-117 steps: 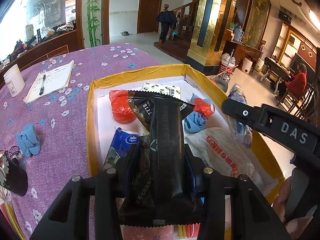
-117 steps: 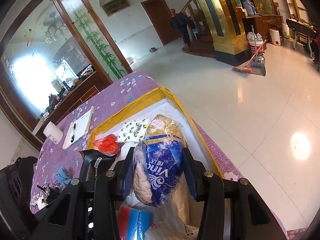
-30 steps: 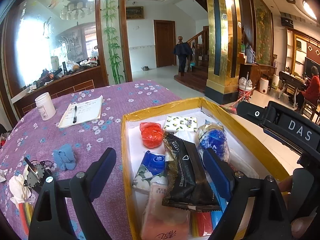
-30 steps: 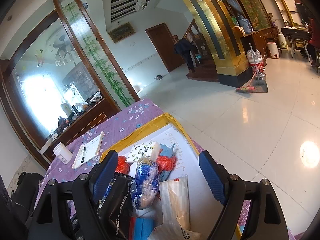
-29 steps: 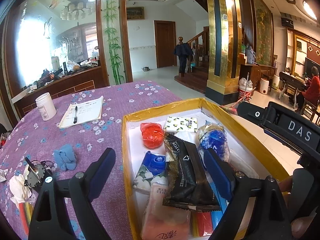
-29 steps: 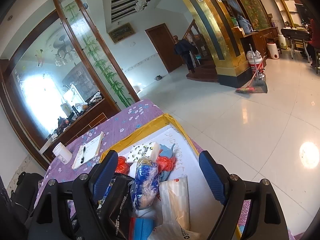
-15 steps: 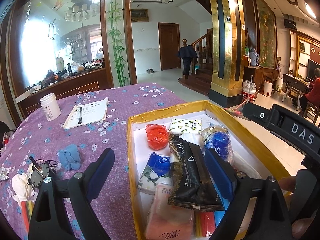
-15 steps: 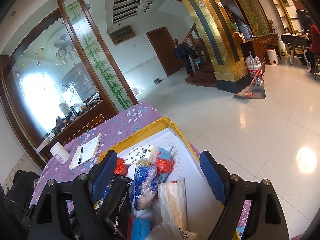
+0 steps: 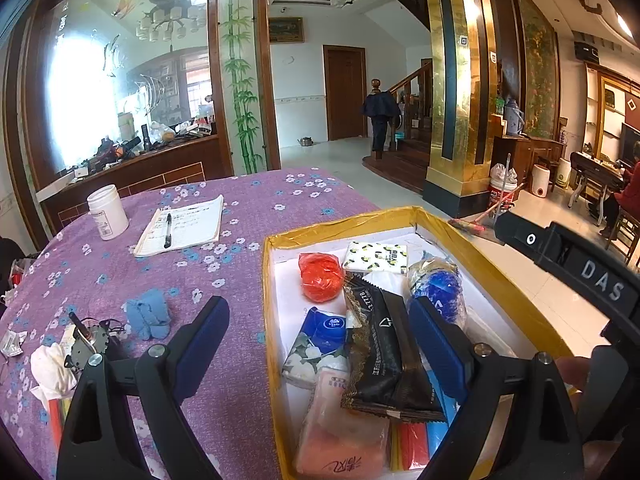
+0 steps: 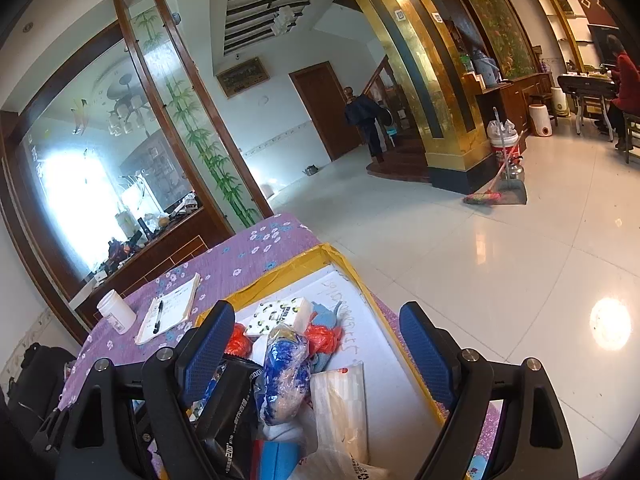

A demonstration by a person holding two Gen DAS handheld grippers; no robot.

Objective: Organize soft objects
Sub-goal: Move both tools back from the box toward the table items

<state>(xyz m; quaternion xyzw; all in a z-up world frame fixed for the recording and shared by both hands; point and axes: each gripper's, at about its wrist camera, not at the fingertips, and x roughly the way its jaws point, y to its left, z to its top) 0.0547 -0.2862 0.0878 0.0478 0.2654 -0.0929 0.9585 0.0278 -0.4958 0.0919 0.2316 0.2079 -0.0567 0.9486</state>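
L gripper [image 9: 320, 336] & R gripper [image 10: 316, 336]: both w/ jaws spread wide, nothing held, angled slightly downward.

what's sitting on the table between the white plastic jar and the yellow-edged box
A paper notepad with a black pen lying on it sits on the purple flowered tablecloth between the white plastic jar and the yellow-edged box, clearest in the left wrist view.

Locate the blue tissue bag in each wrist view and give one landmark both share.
Left wrist: blue bag lies right of centre, in the box's far right part.
Right wrist: it lies low, left of centre, between the open tool fingers.
Shared landmark: the white spotted pack just behind it.
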